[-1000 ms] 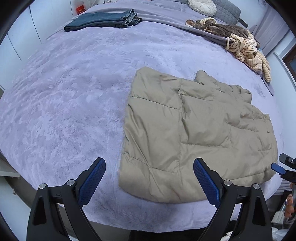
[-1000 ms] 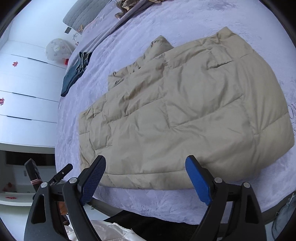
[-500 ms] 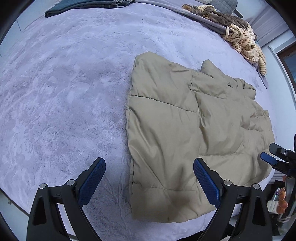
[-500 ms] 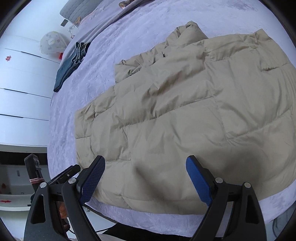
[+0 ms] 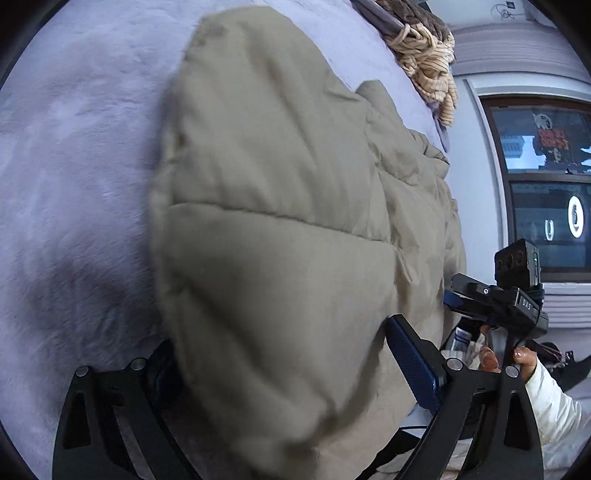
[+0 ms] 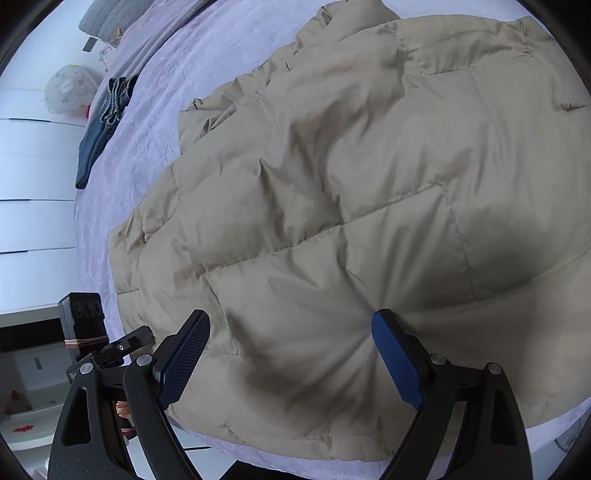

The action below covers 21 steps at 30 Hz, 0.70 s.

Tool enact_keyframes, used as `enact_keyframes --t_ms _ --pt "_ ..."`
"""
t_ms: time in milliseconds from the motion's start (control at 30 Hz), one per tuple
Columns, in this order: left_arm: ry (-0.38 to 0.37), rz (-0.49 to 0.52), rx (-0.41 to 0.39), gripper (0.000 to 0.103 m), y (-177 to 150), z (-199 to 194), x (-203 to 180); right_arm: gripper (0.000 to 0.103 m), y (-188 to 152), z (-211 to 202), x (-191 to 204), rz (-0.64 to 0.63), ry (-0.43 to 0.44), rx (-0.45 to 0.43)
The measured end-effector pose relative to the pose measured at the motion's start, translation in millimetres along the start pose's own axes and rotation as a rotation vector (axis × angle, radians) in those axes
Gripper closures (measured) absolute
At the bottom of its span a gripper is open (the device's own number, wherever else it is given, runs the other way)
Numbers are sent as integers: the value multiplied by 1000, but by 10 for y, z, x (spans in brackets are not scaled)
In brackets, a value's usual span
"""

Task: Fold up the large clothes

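A tan quilted puffer jacket lies flat on the purple bed cover. My left gripper stands wide open low over the jacket's near left corner. The fabric bulges between its fingers and hides most of the left finger. My right gripper is also wide open over the jacket at its near edge. Its right pad dents the fabric; the left pad hovers by the hem. Neither pair of pads pinches the cloth.
Folded jeans and a grey pillow lie at the far side of the bed. A striped clothes pile sits near a window. White cupboards stand beyond. A hand in a white sleeve holds the right tool.
Both grippers have come down and forward onto the jacket's near edge. The left one tipped downward, so the jacket now fills its view. Both stayed wide open.
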State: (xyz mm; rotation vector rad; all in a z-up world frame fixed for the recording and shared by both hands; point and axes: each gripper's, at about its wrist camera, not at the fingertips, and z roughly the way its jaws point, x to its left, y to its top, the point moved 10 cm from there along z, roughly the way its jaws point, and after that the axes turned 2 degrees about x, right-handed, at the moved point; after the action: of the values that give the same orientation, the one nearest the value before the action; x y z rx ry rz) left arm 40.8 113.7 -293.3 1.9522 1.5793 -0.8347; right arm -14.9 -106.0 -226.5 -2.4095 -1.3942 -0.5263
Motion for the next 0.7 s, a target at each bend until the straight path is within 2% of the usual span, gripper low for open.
enact_keyframes --t_ms 100,133,200,300,367,433,467,500,600,700 --pt "-54 23 41 7 60 194 -171 12 5 18 -7 4 -11 -4" --pt "-49 32 58 9 59 259 -208 12 5 26 -12 5 -19 -2" --pt "-43 69 92 54 31 341 -285 12 3 15 7 -4 -32 7" --pt "-74 74 88 72 0 253 -387 12 0 -112 55 -39 -36 12" --pt "-84 62 72 76 -1 149 -486 13 71 -279 35 -72 -73 -42" --pt "-89 70 51 77 -16 39 -635 47 190 -412 1 -103 -104 -108" --pt "-88 77 40 77 -29 -8 -736 85 257 -429 -29 -113 -120 -122" --pt "-83 85 29 77 -42 -51 -850 93 323 -420 -69 -113 -139 -126" --pt "-29 86 -1 77 -70 -121 -1146 94 577 -360 -108 -136 -122 -172" --pt "15 56 -32 77 -106 -159 -1443 94 808 -164 -146 -143 -87 -160"
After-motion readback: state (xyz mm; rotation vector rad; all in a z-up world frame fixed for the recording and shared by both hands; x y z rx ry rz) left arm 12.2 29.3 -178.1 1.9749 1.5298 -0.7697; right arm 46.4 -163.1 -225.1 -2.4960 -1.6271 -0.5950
